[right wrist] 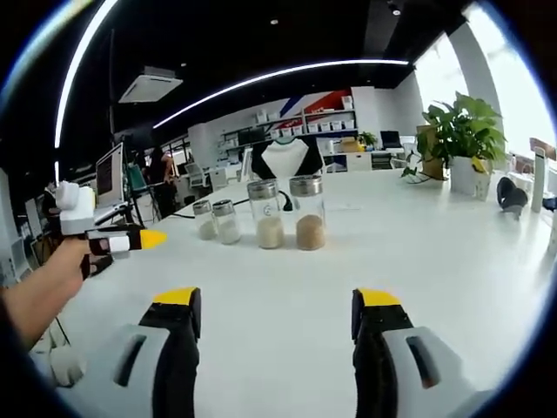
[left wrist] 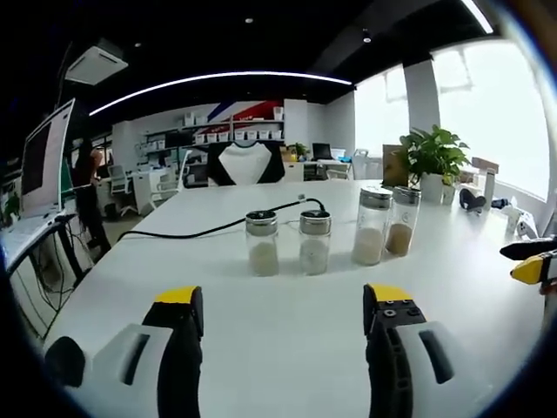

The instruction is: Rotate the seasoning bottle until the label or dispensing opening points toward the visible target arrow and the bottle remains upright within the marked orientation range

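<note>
Four seasoning bottles (left wrist: 262, 243) mid-surface (left wrist: 287, 348), well clear of its edges. Glass — likely rigid, slick, breakable; best gripped around the body. Left claw (left wrist: 283, 315) and right claw (right wrist: 274, 313) apart, empty.

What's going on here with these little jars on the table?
A person holds a set of tongs in each hand over a white table. Both the left tongs and the right tongs are open and hold nothing. Four seasoning bottles stand upright in a row ahead, two short and two taller, untouched. A black cable runs behind them, and a potted plant stands farther back.
</note>
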Tool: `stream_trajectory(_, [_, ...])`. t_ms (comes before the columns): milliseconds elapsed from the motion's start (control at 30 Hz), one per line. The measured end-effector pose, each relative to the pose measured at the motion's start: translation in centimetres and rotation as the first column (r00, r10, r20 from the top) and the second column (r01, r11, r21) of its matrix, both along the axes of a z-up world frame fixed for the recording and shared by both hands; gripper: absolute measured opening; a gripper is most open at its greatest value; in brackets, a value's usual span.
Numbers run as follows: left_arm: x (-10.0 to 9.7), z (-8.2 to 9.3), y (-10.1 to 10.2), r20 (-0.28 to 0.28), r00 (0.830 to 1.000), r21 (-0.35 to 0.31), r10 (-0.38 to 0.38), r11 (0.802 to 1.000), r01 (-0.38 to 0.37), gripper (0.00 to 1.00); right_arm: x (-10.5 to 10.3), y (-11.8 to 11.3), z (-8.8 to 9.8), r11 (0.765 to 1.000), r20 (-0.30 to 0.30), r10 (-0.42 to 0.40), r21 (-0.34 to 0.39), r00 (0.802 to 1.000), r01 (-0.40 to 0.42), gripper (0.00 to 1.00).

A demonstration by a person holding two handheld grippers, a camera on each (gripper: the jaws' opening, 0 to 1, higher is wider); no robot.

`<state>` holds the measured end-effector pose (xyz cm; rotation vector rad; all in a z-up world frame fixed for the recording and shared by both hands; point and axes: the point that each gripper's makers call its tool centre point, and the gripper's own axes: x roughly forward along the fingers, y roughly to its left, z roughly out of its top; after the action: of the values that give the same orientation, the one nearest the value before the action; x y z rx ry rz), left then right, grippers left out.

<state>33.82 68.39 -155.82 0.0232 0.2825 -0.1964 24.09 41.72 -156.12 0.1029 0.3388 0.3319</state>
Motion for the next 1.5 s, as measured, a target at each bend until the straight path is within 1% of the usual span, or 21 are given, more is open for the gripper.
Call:
stream_trajectory(233, [2.3, -0.3, 0.7, -0.001, 1.0, -0.01, 0.02, 1.0, -0.02, 0.78, 0.6, -0.4, 0.0, 1.0, -0.001, -0.003, 0.015, 1.0, 0.003, 0.68])
stream_trajectory(433, [3.2, -0.8, 0.6, -0.013, 1.0, -0.008, 0.023, 1.0, -0.024, 0.76, 1.1, -0.7, -0.3, 1.0, -0.009, -0.007, 0.029, 1.0, 0.007, 0.68])
stream_trajectory(567, [4.0, -1.3, 0.7, -0.019, 0.999, -0.019, 0.028, 0.999, -0.028, 0.75, 1.3, -0.9, -0.3, 0.999, -0.011, -0.011, 0.035, 1.0, 0.011, 0.67])
stream_trajectory(700, [5.9, -1.5, 0.9, -0.005, 0.999, -0.031, 0.043, 0.999, -0.043, 0.73, 1.5, -1.1, -0.3, 0.999, -0.009, -0.01, 0.038, 1.0, 0.01, 0.67])
stream_trajectory(767, [6.9, -1.7, 1.0, -0.007, 0.999, -0.05, 0.05, 0.997, -0.05, 0.72, 1.6, -1.1, -0.2, 0.999, -0.008, -0.009, 0.038, 1.0, 0.01, 0.67])
stream_trajectory(833, [7.8, -1.8, 1.1, -0.01, 0.998, -0.053, 0.058, 0.997, -0.058, 0.71, 1.7, -1.4, -0.2, 0.999, -0.007, -0.013, 0.041, 1.0, 0.013, 0.67])
stream_trajectory(1000, [9.6, -1.5, 1.1, -0.014, 0.998, -0.047, 0.064, 0.997, -0.064, 0.68, 2.1, -1.9, -0.4, 0.999, -0.014, -0.019, 0.046, 1.0, 0.019, 0.64])
stream_trajectory(1267, [12.2, -0.8, 0.9, -0.005, 0.997, -0.029, 0.071, 0.997, -0.071, 0.61, 2.6, -1.9, -0.7, 0.998, -0.021, -0.015, 0.056, 1.0, 0.016, 0.64])
stream_trajectory(1500, [13.3, -0.9, 0.6, -0.005, 0.997, -0.022, 0.075, 0.997, -0.075, 0.57, 2.8, -2.6, -1.2, 0.998, -0.034, -0.023, 0.061, 0.999, 0.025, 0.63])
